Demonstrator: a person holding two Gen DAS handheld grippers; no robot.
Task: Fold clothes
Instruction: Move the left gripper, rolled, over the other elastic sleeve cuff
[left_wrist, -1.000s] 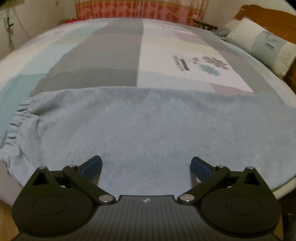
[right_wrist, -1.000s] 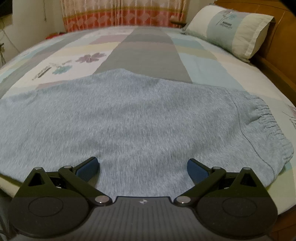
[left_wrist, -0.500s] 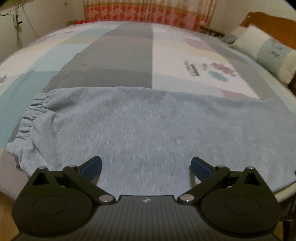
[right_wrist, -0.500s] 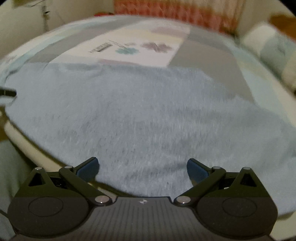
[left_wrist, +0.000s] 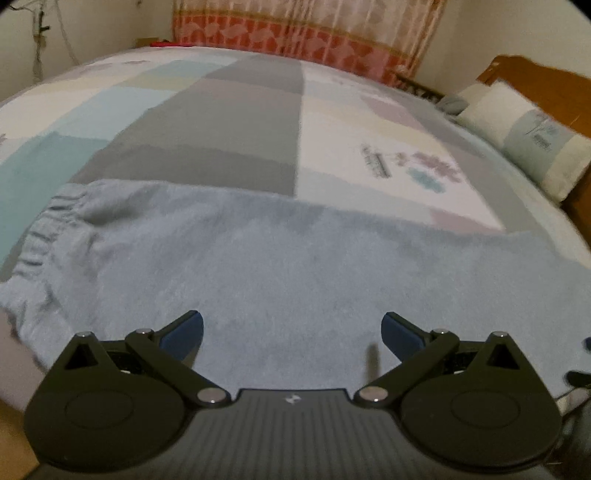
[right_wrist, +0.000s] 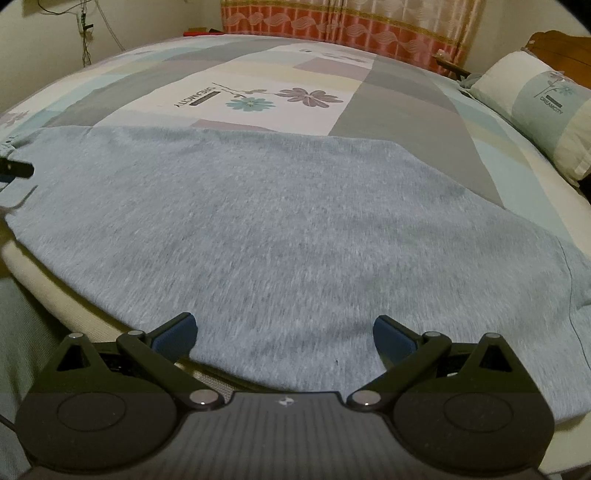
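Note:
A light blue fleecy garment (left_wrist: 280, 266) lies flat across the near edge of the bed, its gathered elastic cuff (left_wrist: 48, 236) at the far left in the left wrist view. The same garment (right_wrist: 280, 236) fills the middle of the right wrist view, and a seam (right_wrist: 570, 280) runs down its right side. My left gripper (left_wrist: 291, 332) hovers open just above the cloth near its front edge, with nothing between its fingers. My right gripper (right_wrist: 282, 334) is open too, over the garment's near hem at the mattress edge.
A patchwork bedspread (right_wrist: 391, 107) with a flower print (right_wrist: 280, 98) covers the bed behind the garment. A pillow (right_wrist: 543, 110) leans on the wooden headboard (left_wrist: 532, 88) at the right. Orange curtains (left_wrist: 295, 40) hang at the back. A dark part of the other gripper (right_wrist: 14, 170) shows at the left edge.
The right gripper has swung leftward along the garment, so the right cuff has left its view. The left gripper's view has shifted slightly; the cuff sits further in. Both stay open.

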